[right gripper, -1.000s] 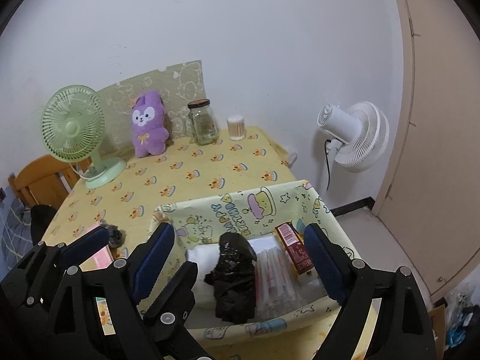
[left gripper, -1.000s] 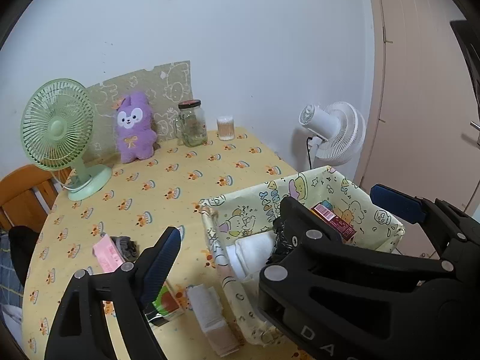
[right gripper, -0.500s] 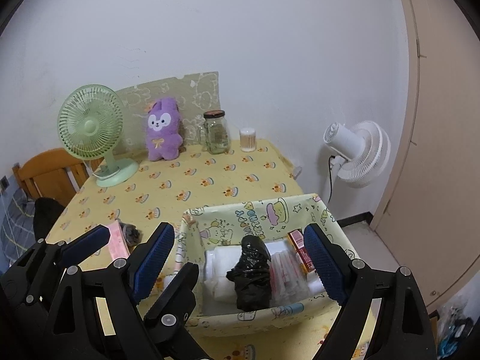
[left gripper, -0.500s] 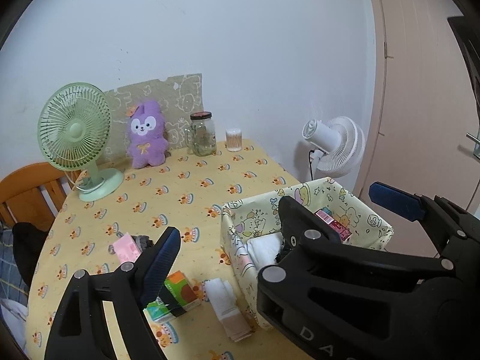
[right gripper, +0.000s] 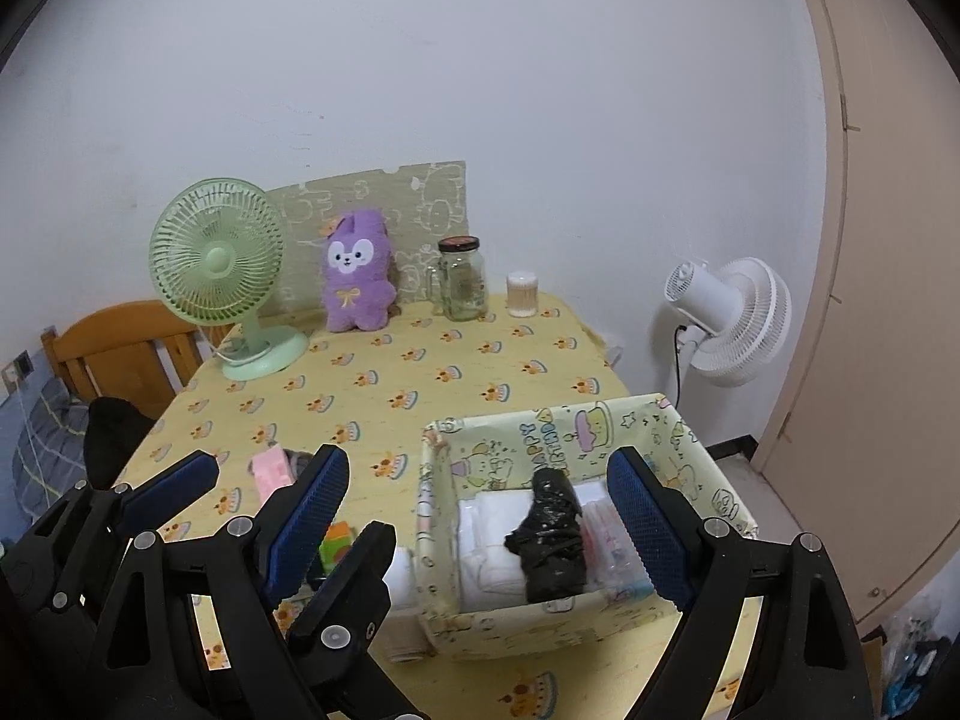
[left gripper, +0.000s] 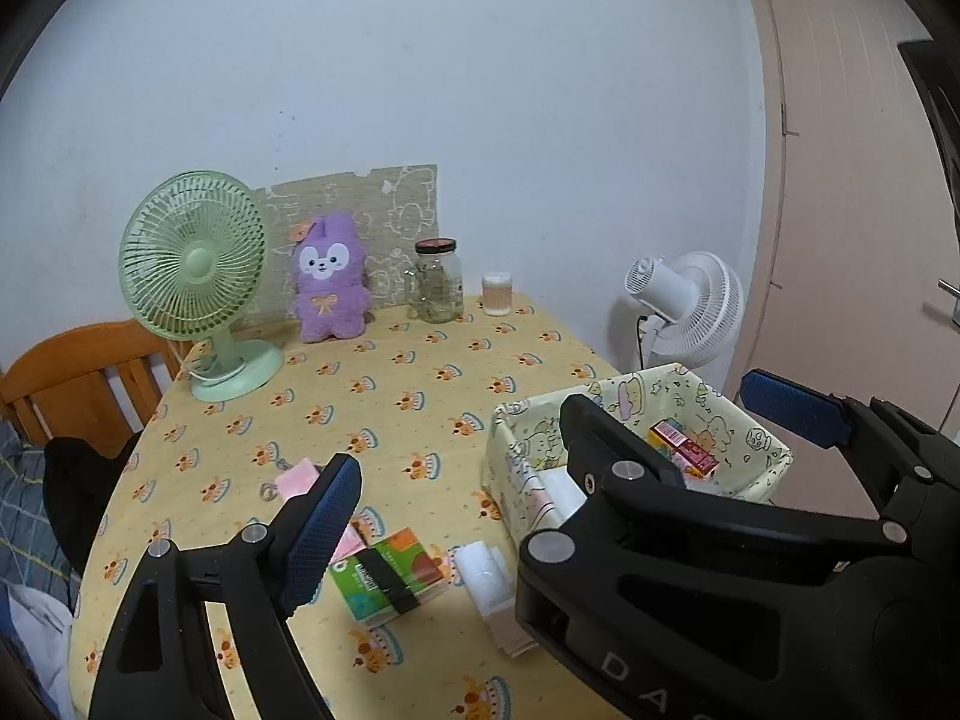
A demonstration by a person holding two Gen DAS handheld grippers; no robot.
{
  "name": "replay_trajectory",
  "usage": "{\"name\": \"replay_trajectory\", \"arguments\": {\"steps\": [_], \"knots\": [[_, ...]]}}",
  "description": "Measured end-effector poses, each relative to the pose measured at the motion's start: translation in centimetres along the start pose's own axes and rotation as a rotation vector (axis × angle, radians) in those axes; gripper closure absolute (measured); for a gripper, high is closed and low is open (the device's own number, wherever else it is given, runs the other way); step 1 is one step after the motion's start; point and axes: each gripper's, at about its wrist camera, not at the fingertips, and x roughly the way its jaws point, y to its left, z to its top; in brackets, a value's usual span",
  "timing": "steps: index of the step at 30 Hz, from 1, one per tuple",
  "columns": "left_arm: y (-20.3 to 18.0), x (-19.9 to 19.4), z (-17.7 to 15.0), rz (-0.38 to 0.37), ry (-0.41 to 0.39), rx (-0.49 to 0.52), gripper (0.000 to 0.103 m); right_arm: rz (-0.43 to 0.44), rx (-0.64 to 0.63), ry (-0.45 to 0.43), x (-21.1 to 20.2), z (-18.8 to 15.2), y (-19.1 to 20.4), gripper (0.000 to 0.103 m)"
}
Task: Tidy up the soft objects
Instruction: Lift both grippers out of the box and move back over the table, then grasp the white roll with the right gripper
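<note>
A yellow cartoon-print fabric bin stands at the table's near right. It holds a black crumpled bag, white folded cloth and a red box. On the table lie a green-orange tissue pack, a pink pack and a white pack. A purple plush bunny sits at the back. My left gripper is open above the loose packs. My right gripper is open and empty above the bin's left side.
A green desk fan stands at the back left, with a glass jar and a cotton-swab cup beside the bunny. A wooden chair is left of the table. A white floor fan and a door are to the right.
Both grippers have pulled back and up from the table, so the bin and packs look smaller and farther. Both stay open and empty.
</note>
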Motion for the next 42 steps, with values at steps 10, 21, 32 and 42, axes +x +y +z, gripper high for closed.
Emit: {"name": "replay_trajectory", "arguments": {"steps": [10,21,32,42], "knots": [[1.8,-0.9,-1.6,0.020,0.003,-0.018,0.016,0.026,-0.021,0.002,-0.5,-1.3,2.3,0.013],[3.5,-0.6,-3.9,0.041,0.014,-0.025,0.016,0.053,-0.022,0.003,0.3,-3.4,4.2,0.013],[4.9,1.1,-6.6,0.025,0.071,-0.048,0.016,0.082,-0.035,0.058,2.6,-5.6,5.4,0.026],[5.8,2.4,-8.4,0.005,0.121,-0.063,0.016,0.083,-0.039,0.107,4.3,-7.4,6.3,0.036]]}}
